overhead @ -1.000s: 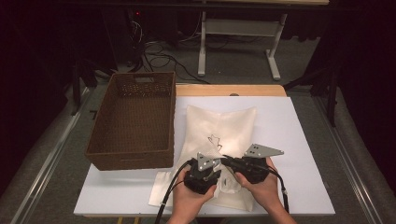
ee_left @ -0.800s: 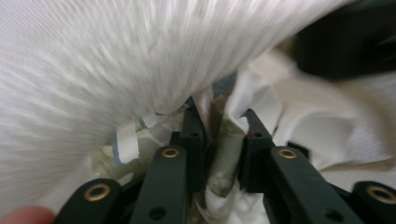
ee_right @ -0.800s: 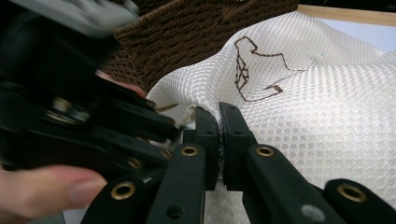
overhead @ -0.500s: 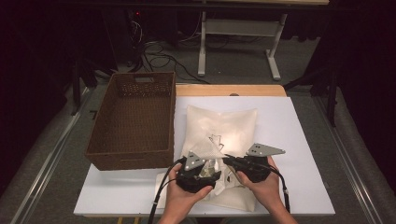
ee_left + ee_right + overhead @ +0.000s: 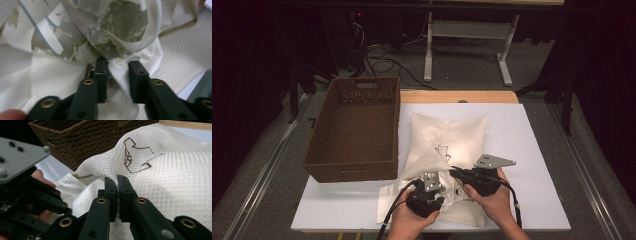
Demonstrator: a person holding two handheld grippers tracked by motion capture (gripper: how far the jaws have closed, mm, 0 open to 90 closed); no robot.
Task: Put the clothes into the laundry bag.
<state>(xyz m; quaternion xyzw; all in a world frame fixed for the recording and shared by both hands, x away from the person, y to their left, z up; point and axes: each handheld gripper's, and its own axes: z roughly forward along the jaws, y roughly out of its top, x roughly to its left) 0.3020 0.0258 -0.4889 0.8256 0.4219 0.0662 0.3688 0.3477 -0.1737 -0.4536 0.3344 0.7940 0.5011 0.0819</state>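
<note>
A white mesh bag [image 5: 457, 135] with a brown stitched emblem lies on the white table [image 5: 532, 150]. A white garment [image 5: 462, 212] with an olive and blue print [image 5: 112, 25] spills from the bag's near end. My right gripper [image 5: 454, 172] is shut on the bag's rim [image 5: 110, 176] and holds it raised. My left gripper [image 5: 436, 175] sits just left of it. Its jaws have just been closing, and a bunch of the garment [image 5: 117, 75] is pinched between them [image 5: 117, 72].
A brown woven basket [image 5: 354, 125] stands at the table's left, close beside the bag, and rises behind the bag in the right gripper view [image 5: 87, 135]. Bare table lies to the right of the bag. A desk frame and cables are on the floor behind.
My left hand has dipped slightly toward the near edge and taken a fresh hold on the garment. The right hand and the raised bag rim have stayed put.
</note>
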